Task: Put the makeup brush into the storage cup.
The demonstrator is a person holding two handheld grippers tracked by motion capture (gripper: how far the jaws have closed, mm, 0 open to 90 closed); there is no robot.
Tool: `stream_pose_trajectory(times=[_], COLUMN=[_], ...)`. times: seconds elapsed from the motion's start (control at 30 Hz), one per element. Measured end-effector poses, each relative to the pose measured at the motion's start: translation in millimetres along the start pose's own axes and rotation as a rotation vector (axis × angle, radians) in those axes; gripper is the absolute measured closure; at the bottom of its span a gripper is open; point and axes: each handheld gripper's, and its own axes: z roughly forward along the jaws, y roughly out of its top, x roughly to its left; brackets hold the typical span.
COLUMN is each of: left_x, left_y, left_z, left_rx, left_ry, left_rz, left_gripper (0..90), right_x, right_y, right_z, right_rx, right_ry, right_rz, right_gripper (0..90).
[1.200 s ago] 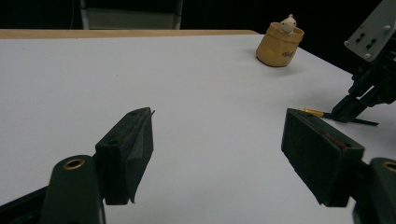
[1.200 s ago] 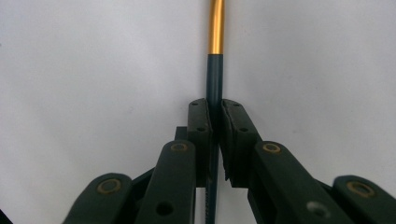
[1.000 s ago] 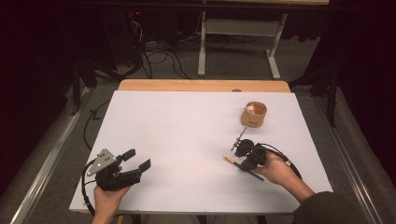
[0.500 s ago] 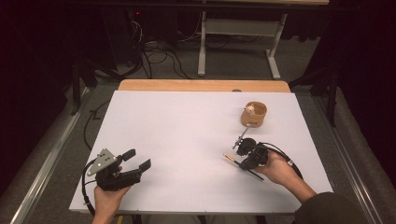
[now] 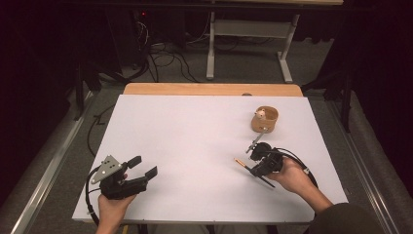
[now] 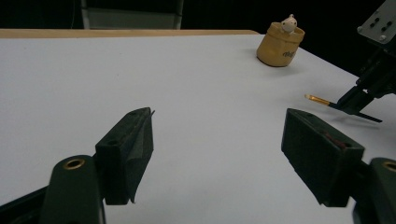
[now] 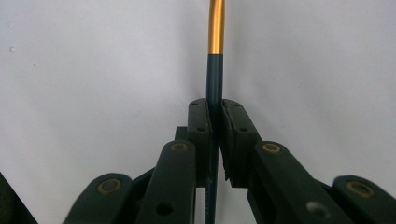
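Observation:
My right gripper (image 5: 253, 168) is shut on a thin dark pen (image 5: 240, 162) with a gold end, just above the white table top (image 5: 195, 136) at the right. In the right gripper view the jaws pinch the dark shaft (image 7: 215, 70), and the gold end points away past the gripper (image 7: 215, 105). A tan cup (image 5: 264, 120) with a small white figure (image 5: 260, 114) in it stands behind that hand. My left gripper (image 5: 143, 165) is held at the front left, open, with nothing between its jaws (image 6: 217, 126). The left gripper view also catches the cup (image 6: 279, 46) and the pen (image 6: 317, 99).
A wooden strip (image 5: 209, 89) runs along the table's far edge. Beyond it on the floor are cables (image 5: 165, 53) and the white legs of a desk frame (image 5: 211, 44). The table's edges drop off close to both hands.
The right gripper with the pen has shifted very slightly. The left gripper has stayed where it was.

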Motion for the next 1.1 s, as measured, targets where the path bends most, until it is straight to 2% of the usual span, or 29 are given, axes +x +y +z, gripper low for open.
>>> stream_pose_trajectory(times=[0.53, 0.7, 1.1], left_x=[0.0, -0.2, -0.4], left_y=[-0.1, -0.2, -0.4], left_z=[-0.5, 0.0, 0.3], left_rx=[0.001, 0.001, 0.003], left_ry=[0.001, 0.001, 0.001], left_rz=[0.001, 0.0, 0.0], left_gripper=[25.6, 25.7, 25.7], right_x=[1.4, 1.2, -2.0], right_y=[-5.1, -6.7, -9.7], right_z=[-8.3, -9.6, -13.0], right_rx=[-0.063, -0.089, -0.12], right_ry=[0.019, 0.017, 0.019], right_rz=[0.035, 0.032, 0.053], right_gripper=[85.1, 85.1, 85.1])
